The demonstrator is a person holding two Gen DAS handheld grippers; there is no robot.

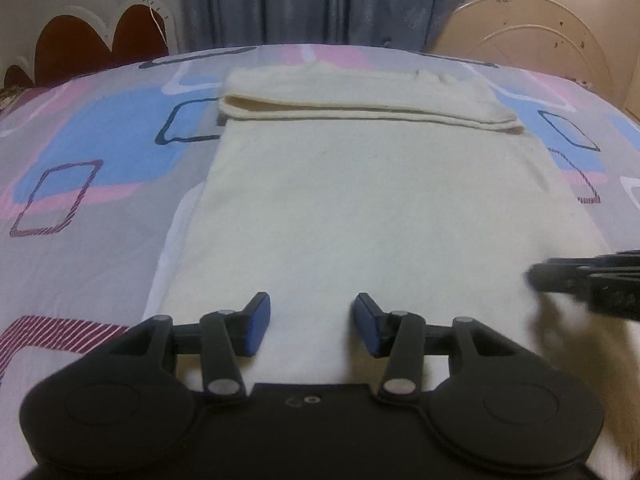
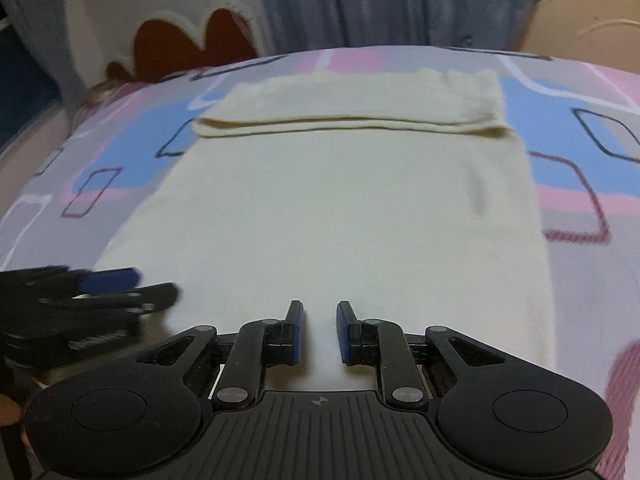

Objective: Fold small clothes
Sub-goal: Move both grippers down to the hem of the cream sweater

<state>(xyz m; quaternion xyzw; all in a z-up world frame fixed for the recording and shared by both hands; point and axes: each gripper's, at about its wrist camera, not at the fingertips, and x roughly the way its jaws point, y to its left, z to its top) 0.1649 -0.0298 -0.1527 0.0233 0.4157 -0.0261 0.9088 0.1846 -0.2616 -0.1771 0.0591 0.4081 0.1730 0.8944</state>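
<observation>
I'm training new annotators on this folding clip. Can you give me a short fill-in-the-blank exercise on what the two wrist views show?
1. The cream cloth lies on a patterned ____.
2. The cloth's far end is folded back into a ____ band.
3. Between the fingers of the left gripper there is ____ held.
4. The right gripper stands narrower than the left, with its blue-padded fingers ____ the cloth.

Missing words: bedsheet; doubled; nothing; above

Looked like a home bedroom: patterned bedsheet (image 1: 100,152) on a bed, scalloped headboard (image 1: 92,36), blue curtains (image 1: 320,0) behind.
</observation>
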